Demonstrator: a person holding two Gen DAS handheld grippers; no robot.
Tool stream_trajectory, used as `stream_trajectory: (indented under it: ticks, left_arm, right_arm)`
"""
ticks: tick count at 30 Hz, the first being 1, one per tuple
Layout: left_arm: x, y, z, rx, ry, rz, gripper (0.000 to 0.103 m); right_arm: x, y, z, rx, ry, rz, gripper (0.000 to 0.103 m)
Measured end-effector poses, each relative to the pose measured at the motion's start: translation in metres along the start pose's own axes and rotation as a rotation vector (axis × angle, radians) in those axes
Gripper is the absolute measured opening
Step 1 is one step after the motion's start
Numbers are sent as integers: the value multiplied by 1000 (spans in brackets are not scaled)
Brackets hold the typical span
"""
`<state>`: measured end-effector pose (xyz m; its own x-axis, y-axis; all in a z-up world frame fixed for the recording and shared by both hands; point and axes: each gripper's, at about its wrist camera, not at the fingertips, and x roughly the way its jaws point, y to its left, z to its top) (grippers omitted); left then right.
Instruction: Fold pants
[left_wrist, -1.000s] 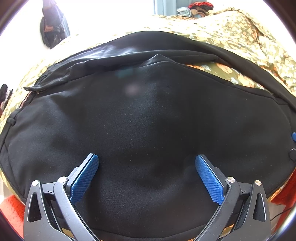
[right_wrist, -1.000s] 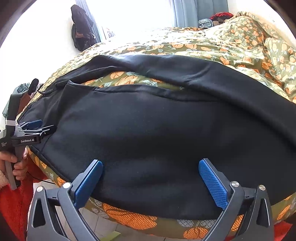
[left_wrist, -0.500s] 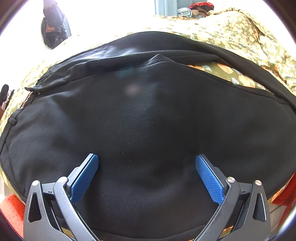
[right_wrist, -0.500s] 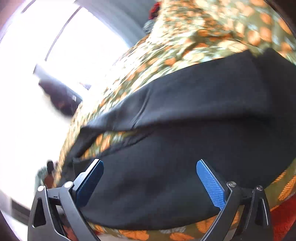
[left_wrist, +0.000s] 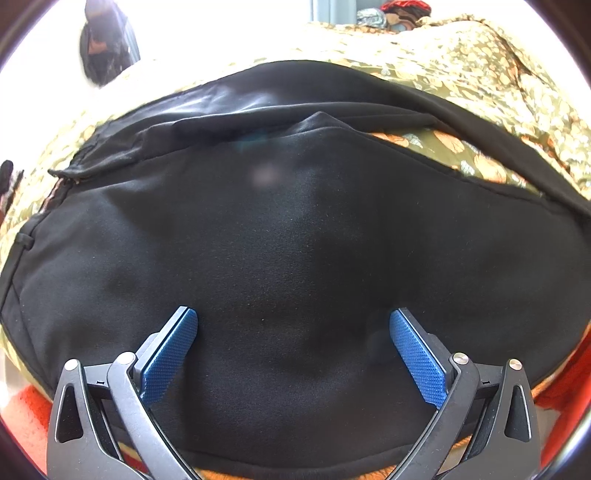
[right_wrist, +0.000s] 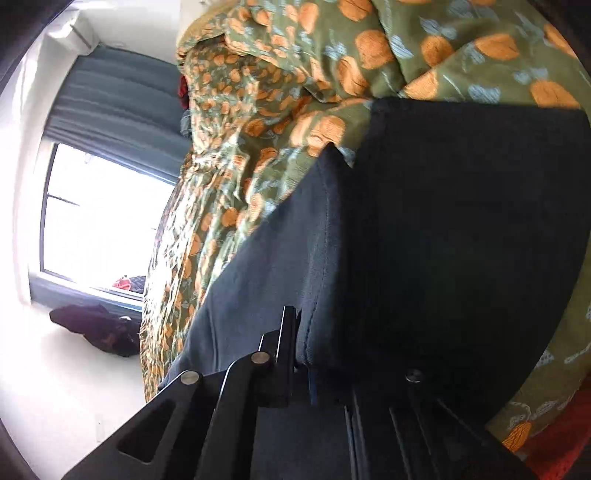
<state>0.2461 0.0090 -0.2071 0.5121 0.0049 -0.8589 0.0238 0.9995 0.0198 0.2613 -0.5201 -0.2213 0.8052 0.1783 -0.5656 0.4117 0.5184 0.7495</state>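
Black pants (left_wrist: 295, 240), orange-flowered green bedspread (right_wrist: 258, 110)

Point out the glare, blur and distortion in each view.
Left wrist: fisheye bulges the black pants, background top left blown out white, pale flare spot on the fabric. Right wrist: window overexposed, floral bedspread soft and smeared, view rolled sideways.

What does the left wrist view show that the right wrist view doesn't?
Only left wrist: the left gripper open above the pants, with both legs and the waist end spread out.
Only right wrist: the right gripper shut on the pants' edge, plus a window and curtain.
Both: black pants on the flowered bedspread.
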Motion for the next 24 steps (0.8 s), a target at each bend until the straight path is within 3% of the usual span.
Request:
stream_trajectory:
  ticks: [2,6,8,10,14,24]
  left_arm:
    - [-5,4,9,-36,6,-27,103]
    - [-13,9,34,-95,-13,-47,103]
    - [-14,5,45,-68,-29,-13,102]
    - [-10,-2,54,-5,-29,78,102]
    - [-4,-12,60,87,-18,213,103]
    - [5,-15,55,121,10,262,103]
  right_arm:
    - [-14,19,2,-98,-9,40,6]
    - [-31,51,-5,-364,-13,30,6]
    - [-31,57,-13,-448,-13,10,6]
    - [-26,52,-22,-499,-10,-20,6]
    - [-17,31,-30,-488,23,-58,6]
    - [-15,24,-30,-490,31,-67,6]
